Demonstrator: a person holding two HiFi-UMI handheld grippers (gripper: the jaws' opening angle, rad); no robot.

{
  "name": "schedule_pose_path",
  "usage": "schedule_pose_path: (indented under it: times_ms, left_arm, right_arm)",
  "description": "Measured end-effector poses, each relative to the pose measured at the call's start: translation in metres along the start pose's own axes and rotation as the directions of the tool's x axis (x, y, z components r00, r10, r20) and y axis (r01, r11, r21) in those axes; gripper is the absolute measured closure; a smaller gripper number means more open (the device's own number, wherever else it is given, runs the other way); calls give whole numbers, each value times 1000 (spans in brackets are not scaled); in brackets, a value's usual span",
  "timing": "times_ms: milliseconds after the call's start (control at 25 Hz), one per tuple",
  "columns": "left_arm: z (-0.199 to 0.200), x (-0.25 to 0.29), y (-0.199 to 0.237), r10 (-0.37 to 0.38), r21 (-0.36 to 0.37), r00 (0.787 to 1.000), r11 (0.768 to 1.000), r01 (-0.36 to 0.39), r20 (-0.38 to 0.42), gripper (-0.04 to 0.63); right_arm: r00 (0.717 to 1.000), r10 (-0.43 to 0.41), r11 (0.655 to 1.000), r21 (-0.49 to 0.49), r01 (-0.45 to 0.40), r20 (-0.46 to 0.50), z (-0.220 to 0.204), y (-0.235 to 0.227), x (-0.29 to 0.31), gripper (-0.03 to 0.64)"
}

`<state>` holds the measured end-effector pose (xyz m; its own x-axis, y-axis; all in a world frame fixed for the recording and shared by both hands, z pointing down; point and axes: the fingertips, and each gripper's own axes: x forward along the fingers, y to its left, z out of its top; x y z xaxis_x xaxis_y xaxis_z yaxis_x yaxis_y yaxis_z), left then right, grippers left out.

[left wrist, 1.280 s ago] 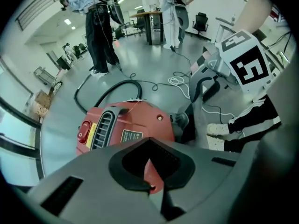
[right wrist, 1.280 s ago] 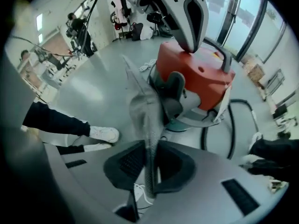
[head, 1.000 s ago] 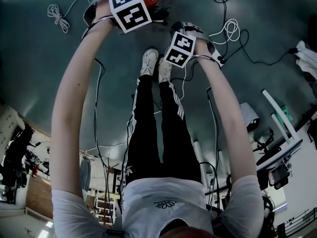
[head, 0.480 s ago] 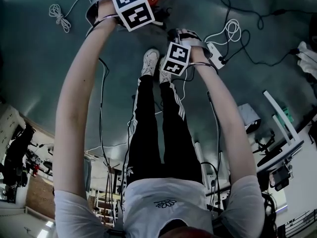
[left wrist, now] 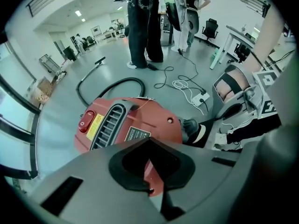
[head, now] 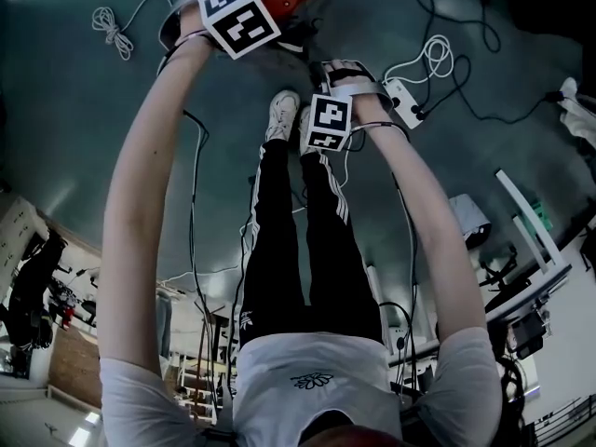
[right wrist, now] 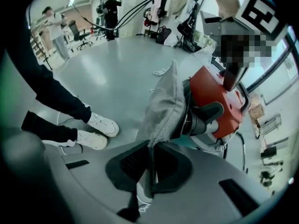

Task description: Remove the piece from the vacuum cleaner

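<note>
**A:** How far along is the job?

**B:** Partway, I'd say. The right hand-held gripper (right wrist: 150,164) has its jaws pressed together on the lower edge of the grey cloth filter bag (right wrist: 164,106). The cloth is pinched flat between the pads.

**A:** Where is the bag relative to the machine?

**B:** It rises from the jaws as a slack grey fold, just beside the black collar (right wrist: 198,120) at one end of the red vacuum cleaner (left wrist: 135,120). Most of it is outside the body, above the grey floor (right wrist: 107,73). Its far end meets the collar or runs behind it, and I cannot tell whether it has come free there.

**A:** And the other hand?

**B:** The left hand-held gripper (left wrist: 149,169) points down onto the vacuum cleaner's red shell. Its jaws are together, with a sliver of red showing between the pads. I read that as a grip on an edge of the shell, there to hold the machine steady.

**A:** So what is left to do?

**B:** By my judgement, the bag has to be drawn clear of the collar and carried away from the body. The machine sits on the floor close to the person's white shoes (right wrist: 100,125), and its black hose (left wrist: 112,82) lies on the floor beyond it.
</note>
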<state>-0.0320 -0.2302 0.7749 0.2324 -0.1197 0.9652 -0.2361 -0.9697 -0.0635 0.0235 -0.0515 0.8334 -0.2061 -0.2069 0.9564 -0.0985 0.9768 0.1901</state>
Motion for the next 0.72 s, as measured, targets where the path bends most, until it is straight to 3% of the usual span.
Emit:
schedule_pose_path:
  times_ms: [80,200,320,440,600,720]
  left_arm:
    - [2,-1,0,-2,1,1000,1000,2,8,592]
    - [3,-3,2,3,4,1000,1000,-3,14,592]
    - [3,1,1,9,13,1000,1000,-9,3,592]
    - [2,1,1,9,21,1000,1000,-8,-2,592]
    - [0,0,3,25,1,1000,1000,-25,8,592]
    - [2,-1,4,36,-4,999,999,-36,15,592]
  right_arm:
    - [1000,27,996,82,-27,-4,-3,0,2,592]
    - [994,75,982,181,-59,-82,-7,-1,13,592]
    - [991,78,985,161,-60,-112,-8,0,21,592]
    - [993,93,978,194,-77,-72,-11,-1,24,592]
    - [993,101,992,86,-96,-60,-32,-14,25,592]
    - [994,96,989,114,-90,-54,-41,-28,18,592]
